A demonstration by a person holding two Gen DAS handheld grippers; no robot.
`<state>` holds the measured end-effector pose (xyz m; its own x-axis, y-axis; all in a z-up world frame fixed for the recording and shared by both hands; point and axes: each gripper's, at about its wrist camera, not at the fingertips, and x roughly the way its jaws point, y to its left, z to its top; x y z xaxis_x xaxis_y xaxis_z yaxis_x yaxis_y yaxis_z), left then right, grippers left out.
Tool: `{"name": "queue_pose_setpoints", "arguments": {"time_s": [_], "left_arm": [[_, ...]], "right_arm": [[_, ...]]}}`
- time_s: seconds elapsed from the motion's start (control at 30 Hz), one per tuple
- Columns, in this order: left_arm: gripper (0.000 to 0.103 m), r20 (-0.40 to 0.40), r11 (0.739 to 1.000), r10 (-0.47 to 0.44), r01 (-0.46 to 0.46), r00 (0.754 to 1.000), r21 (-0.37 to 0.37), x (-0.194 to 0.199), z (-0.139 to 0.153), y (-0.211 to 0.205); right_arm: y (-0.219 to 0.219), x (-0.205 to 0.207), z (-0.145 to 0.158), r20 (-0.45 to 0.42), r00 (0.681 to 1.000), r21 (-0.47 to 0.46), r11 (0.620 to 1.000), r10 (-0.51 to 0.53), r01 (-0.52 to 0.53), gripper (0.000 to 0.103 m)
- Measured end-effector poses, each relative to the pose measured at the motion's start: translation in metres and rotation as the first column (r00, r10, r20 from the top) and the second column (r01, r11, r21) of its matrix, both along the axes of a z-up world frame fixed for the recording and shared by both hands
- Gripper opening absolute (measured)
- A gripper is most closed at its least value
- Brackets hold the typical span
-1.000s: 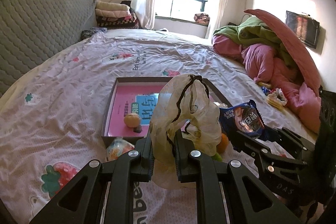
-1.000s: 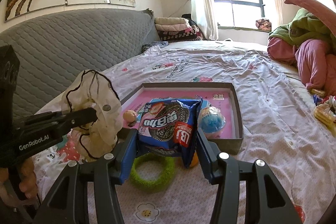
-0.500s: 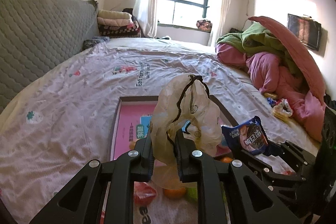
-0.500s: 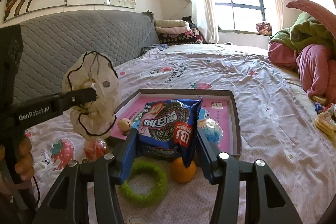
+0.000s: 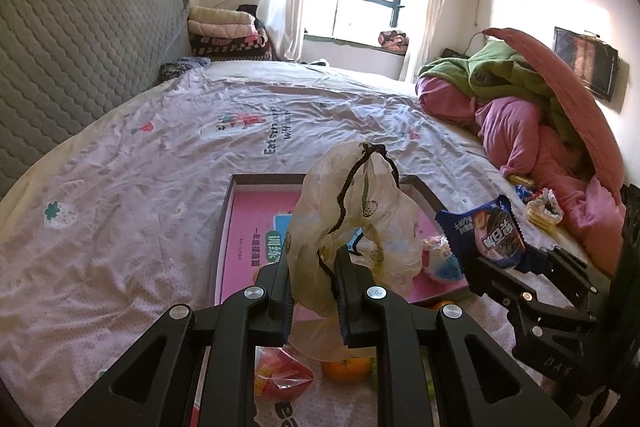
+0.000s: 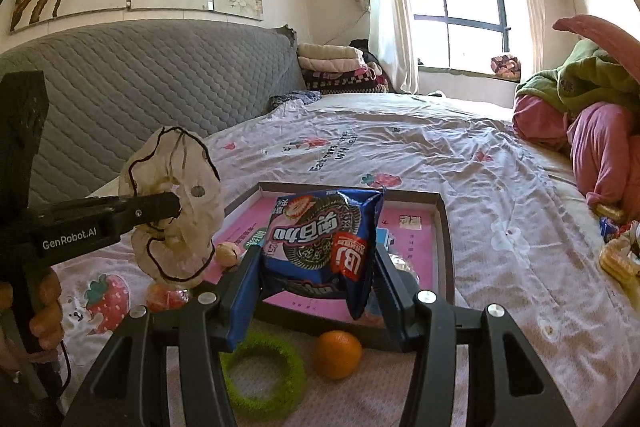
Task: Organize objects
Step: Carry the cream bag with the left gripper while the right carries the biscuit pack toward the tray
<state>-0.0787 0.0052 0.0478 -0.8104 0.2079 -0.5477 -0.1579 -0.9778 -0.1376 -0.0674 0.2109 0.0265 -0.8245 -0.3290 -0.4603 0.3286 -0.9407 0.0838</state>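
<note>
On the bed [image 6: 500, 187], pink-lined tray [image 6: 446, 227] with a ball [image 6: 228, 253], perhaps wrapped sweets; hand-held grippers gripping cap [image 5: 352, 223], cookie pack [image 6: 320, 247].

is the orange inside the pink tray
No, the orange lies on the bedsheet in front of the tray, beside the green ring.

The right gripper [image 6: 318, 281] clamps a blue snack packet [image 6: 324, 247] above the pink tray [image 6: 445, 239]; an orange [image 6: 337, 354] lies below.
</note>
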Motion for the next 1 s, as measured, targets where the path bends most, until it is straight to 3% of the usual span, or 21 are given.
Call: {"name": "queue_pose_setpoints", "arguments": {"time_s": [0.47, 1.0], "left_arm": [[0.019, -0.05, 1.0, 0.004, -0.004, 0.999, 0.014, -0.028, 0.026, -0.018], [0.019, -0.02, 0.999, -0.009, 0.01, 1.0, 0.046, -0.058, 0.025, -0.024]], "right_arm": [[-0.006, -0.019, 0.014, -0.058, 0.998, 0.029, 0.999, 0.027, -0.025, 0.054], [-0.015, -0.043, 0.019, -0.073, 0.996, 0.05, 0.997, 0.056, -0.053, 0.054]]}}
